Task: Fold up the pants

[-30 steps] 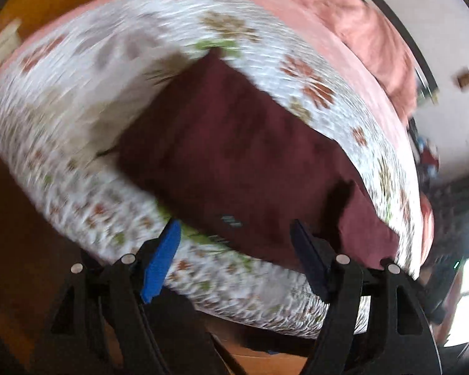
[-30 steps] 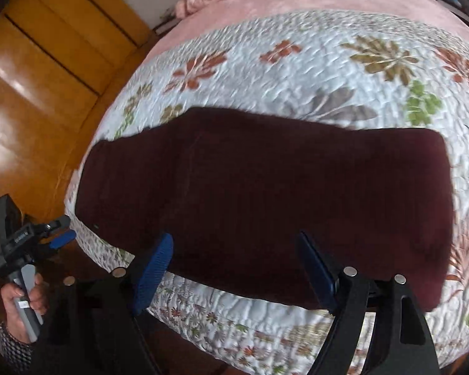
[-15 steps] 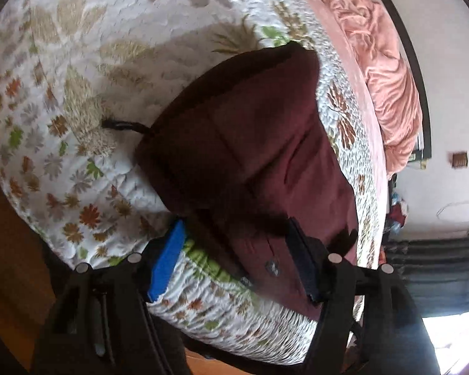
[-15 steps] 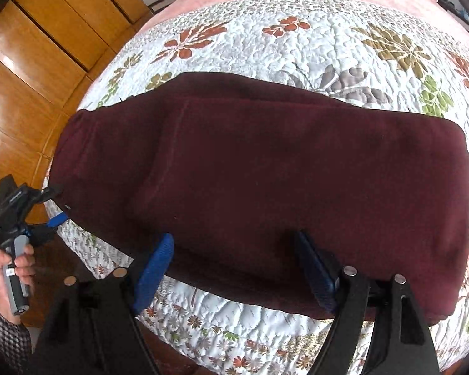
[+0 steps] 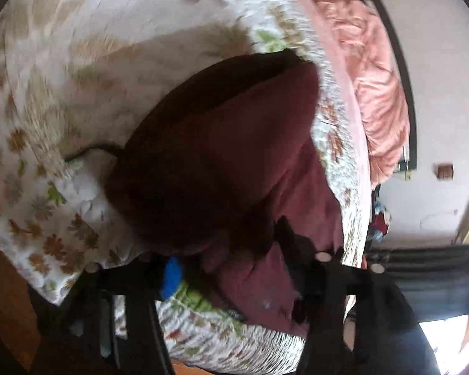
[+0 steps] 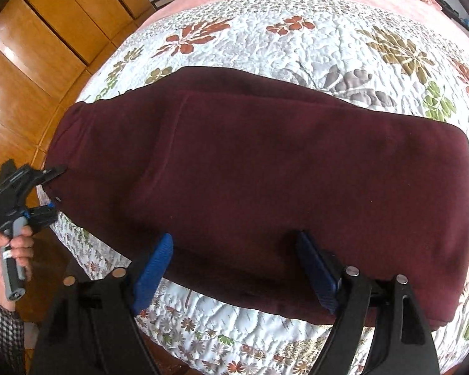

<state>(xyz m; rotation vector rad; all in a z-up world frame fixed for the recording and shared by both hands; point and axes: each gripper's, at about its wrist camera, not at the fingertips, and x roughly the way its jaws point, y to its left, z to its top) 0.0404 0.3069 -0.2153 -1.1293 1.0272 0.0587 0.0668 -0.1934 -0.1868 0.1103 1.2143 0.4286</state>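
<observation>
- The dark maroon fleece pants (image 6: 265, 181) lie as a long band across the white floral quilted bedspread (image 6: 328, 47) on the bed, running from about 9 o'clock to 3 o'clock in the right wrist view, already doubled lengthwise by the look of the seam line.
- The left hand-held gripper (image 6: 51, 187) is at the 9 o'clock end of the pants. Its fingers straddle the cloth edge, one above and one below. In its own blurred view the jaws appear spread around a raised bulge of fabric, not yet clamped.
- The right hand-held gripper (image 6: 234, 268) stands released with blue pads wide apart. It hovers over the near hem at 6 o'clock and holds nothing.
- My judgement: the step in hand is pinching the left end to carry it over toward 3 o'clock.
- To do it well, take both layers deep between the pads before clenching, so the lower layer does not slip out.
- The right gripper would best pin or grasp the near edge, keeping the band from dragging off the bedspread.
- Lift low and lay the end square on the far end, edges aligned.
</observation>
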